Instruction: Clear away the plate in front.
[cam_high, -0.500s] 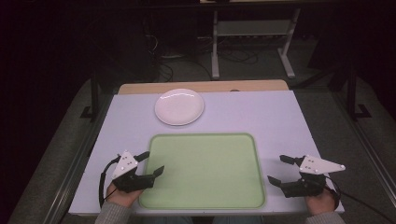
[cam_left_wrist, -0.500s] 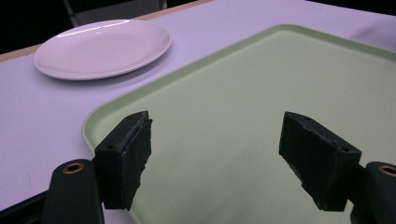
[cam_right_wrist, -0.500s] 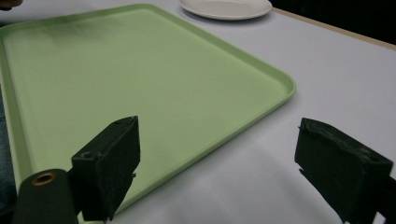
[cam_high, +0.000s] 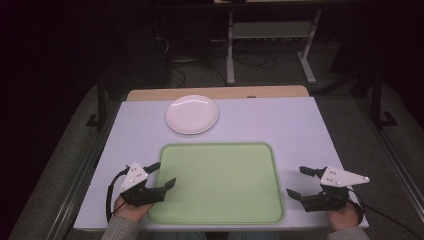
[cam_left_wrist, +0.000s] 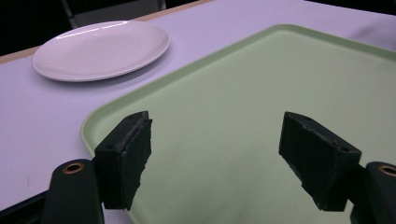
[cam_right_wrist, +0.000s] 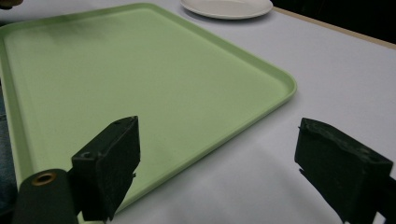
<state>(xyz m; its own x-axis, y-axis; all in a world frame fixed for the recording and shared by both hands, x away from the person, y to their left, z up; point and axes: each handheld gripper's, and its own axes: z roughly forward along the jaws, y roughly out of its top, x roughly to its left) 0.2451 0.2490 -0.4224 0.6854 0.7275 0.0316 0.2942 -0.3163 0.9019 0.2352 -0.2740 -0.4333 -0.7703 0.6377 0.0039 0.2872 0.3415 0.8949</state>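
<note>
Against the frame half a second before, nothing had visibly shifted: the left gripper (cam_high: 163, 175) hovered over the near left corner of the green tray (cam_high: 220, 165), and the right gripper (cam_high: 299, 181) hung just beyond the tray's right rim, both with jaws wide apart and nothing between them. The white plate (cam_high: 192, 114) lay well ahead of both grippers, past the tray's far edge. No brand, label or writing could be read anywhere.
</note>
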